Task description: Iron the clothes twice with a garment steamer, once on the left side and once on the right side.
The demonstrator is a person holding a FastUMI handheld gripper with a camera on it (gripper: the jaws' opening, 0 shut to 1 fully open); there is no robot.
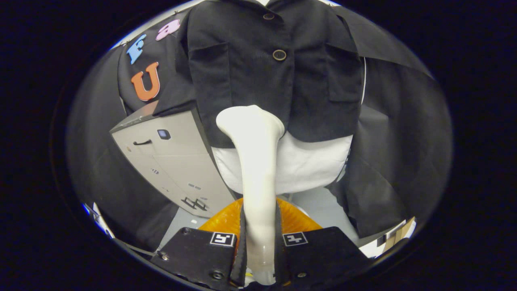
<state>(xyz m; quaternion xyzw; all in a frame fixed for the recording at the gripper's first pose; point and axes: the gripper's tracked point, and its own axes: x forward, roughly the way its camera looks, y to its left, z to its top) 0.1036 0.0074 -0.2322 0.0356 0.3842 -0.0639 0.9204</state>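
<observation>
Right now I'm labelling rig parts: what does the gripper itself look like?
The gripper has two flat black fingers, each with a white square tag bearing a black pattern near its inner edge. Screws dot the plates, and dark pads line the inner faces.

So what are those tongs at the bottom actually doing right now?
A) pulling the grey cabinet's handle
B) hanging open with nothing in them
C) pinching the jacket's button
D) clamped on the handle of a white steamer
D: both fingers of the tongs press on the handle of the white steamer, whose head reaches up to the hem of the black jacket beyond them.
</observation>
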